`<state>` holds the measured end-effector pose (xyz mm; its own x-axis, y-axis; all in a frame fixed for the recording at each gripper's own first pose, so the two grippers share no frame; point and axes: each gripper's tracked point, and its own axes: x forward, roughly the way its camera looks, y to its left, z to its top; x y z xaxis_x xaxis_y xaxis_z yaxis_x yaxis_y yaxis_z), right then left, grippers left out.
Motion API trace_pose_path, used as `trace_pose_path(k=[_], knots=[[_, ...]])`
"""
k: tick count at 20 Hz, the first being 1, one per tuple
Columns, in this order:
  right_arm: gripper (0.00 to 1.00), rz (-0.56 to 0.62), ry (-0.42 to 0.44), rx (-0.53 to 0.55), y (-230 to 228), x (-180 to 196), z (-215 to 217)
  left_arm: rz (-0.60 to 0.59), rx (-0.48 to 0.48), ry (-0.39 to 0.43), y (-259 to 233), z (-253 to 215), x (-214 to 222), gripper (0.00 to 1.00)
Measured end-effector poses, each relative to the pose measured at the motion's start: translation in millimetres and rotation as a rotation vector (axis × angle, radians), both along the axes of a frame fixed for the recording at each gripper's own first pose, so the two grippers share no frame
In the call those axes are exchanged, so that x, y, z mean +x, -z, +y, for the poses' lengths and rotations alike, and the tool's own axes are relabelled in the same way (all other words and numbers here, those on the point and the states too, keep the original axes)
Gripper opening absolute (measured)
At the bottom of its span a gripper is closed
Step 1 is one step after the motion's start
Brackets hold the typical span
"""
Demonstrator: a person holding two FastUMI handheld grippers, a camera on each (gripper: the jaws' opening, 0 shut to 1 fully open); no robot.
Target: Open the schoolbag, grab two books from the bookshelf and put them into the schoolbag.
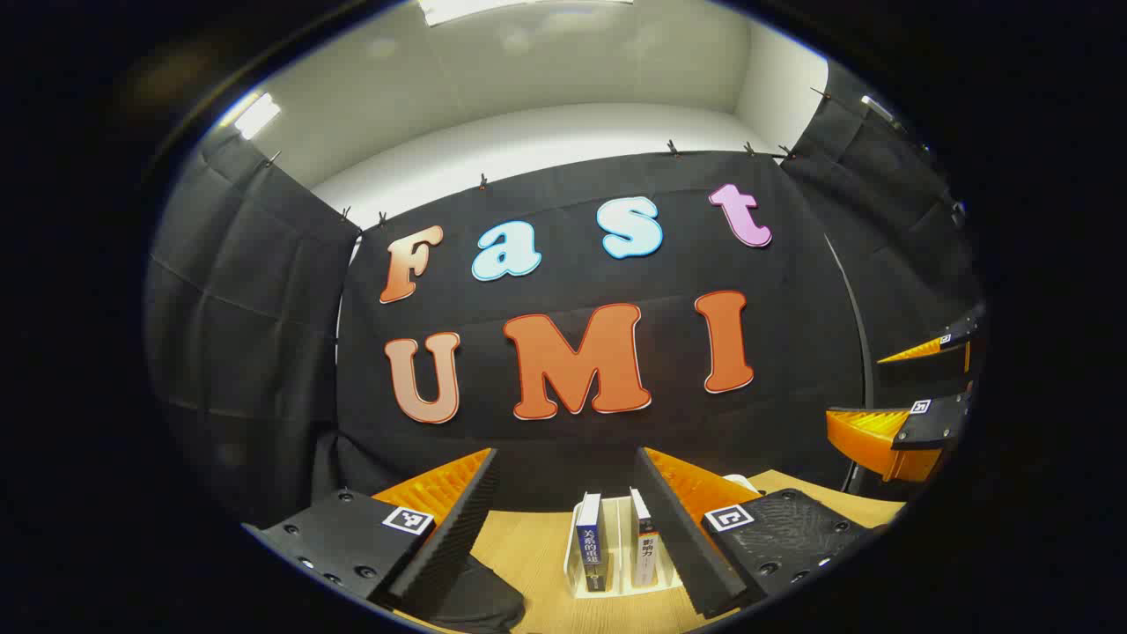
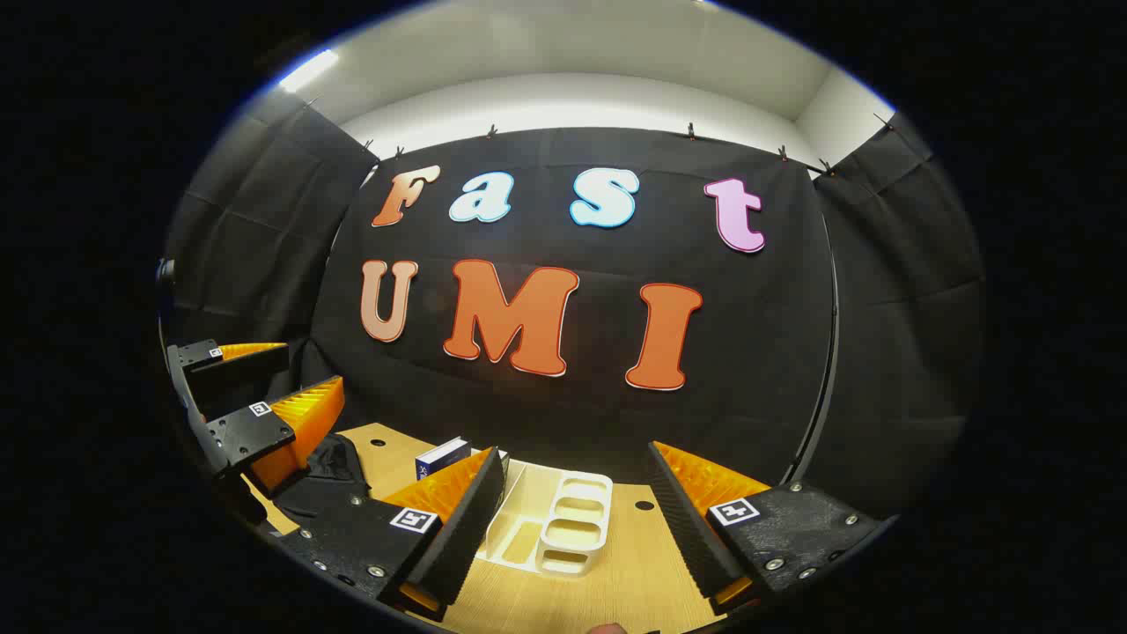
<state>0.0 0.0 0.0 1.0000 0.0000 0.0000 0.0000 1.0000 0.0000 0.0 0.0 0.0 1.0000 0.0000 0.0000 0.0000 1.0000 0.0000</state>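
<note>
- Looking along the left gripper in the left gripper view: its 2 fingers stand wide apart, with nothing between them in contact.
- White bookshelf sits on the wooden table, framed in the gap between the left gripper's jaws, farther off and not touched.
- 2 books stand upright in the bookshelf: a blue book on the left and a white book on the right, a slot apart, spines facing the camera.
- White book lies close to the inner edge of the right-hand finger in the picture; contact cannot be told.
- Dark schoolbag lies on the table at the lower left, partly hidden by the left-hand finger.
- Right gripper appears at the far right edge of the left gripper view, raised above the table, jaws apart, empty.
- Right gripper view: the right gripper is spread wide, holding nothing.
- Bookshelf lies between and beyond its jaws, nearer the left-hand finger; several slots show open.
- Blue book shows just behind that finger's tip, at the bookshelf's left end.
- Left gripper is at the left edge, jaws apart, above the schoolbag, which lies on the table.
</note>
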Motion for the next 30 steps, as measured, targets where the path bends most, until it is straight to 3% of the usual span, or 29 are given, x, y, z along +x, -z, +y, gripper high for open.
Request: trace_pose_path(k=[4,5,8,11,12,24,27,29,30], knots=[[1.00,0.006,-0.010,-0.016,0.0,6.2,11.9,-0.010,0.002,0.002,-0.3,8.4,-1.1,0.96],[0.96,0.008,-0.014,-0.017,1.1,7.1,15.3,-0.008,0.002,0.002,2.9,10.2,0.4,0.96],[1.00,0.004,-0.022,-0.032,-0.9,8.0,23.7,0.007,0.004,0.001,11.8,12.9,2.0,0.96],[0.96,0.001,-0.034,-0.060,1.2,8.8,28.8,0.000,0.008,0.005,10.7,10.7,2.1,0.96],[1.00,0.000,-0.038,-0.066,1.9,8.8,31.5,-0.002,0.006,0.005,9.4,10.5,3.3,0.96],[0.96,0.032,-0.061,-0.048,17.5,20.4,37.3,0.031,0.017,-0.004,26.0,12.6,6.5,0.96],[1.00,0.028,-0.047,-0.042,12.7,29.5,44.1,0.013,0.020,0.001,20.4,23.2,16.1,0.96],[0.96,0.025,-0.032,-0.037,9.6,36.9,48.5,0.008,0.004,0.006,20.9,33.7,22.6,0.99],[0.96,0.026,-0.023,-0.031,9.1,39.8,52.1,0.011,-0.001,0.008,21.9,41.0,27.9,0.96]])
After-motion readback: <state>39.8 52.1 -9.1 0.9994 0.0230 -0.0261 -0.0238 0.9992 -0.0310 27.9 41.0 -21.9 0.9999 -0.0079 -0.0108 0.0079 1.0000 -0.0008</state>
